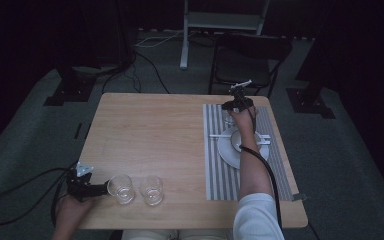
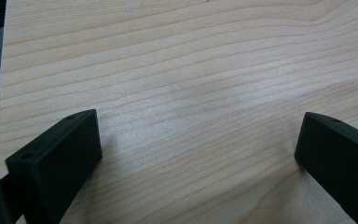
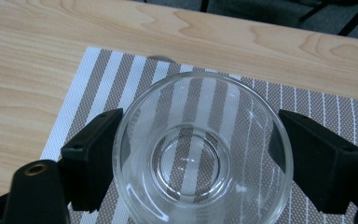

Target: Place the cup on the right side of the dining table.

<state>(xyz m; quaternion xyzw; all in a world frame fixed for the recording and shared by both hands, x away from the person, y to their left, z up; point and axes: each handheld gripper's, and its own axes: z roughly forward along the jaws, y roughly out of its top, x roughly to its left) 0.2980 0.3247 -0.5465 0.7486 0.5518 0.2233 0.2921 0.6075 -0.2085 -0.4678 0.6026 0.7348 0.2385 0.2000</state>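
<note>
Left tongs [image 1: 101,190] at the near left corner of the worktop [image 1: 145,130], spread wide over bare wood, nothing between the jaws; in the high view their tips sit just beside the first of two empty glasses [image 1: 120,188]. Second empty glass [image 1: 151,189] stands near it to the right, apart.

Further right, the striped placemat [image 1: 215,165] carries a white plate [image 1: 227,147] with a small bowl [image 1: 240,140] on it.

My right tongs [image 1: 230,111] reach to the placemat's far end. Clear glass [image 3: 204,149] stands upright there on the stripes, between the spread jaws; left jaw touching the wall, right jaw just beside it — contact I cannot tell.
</note>
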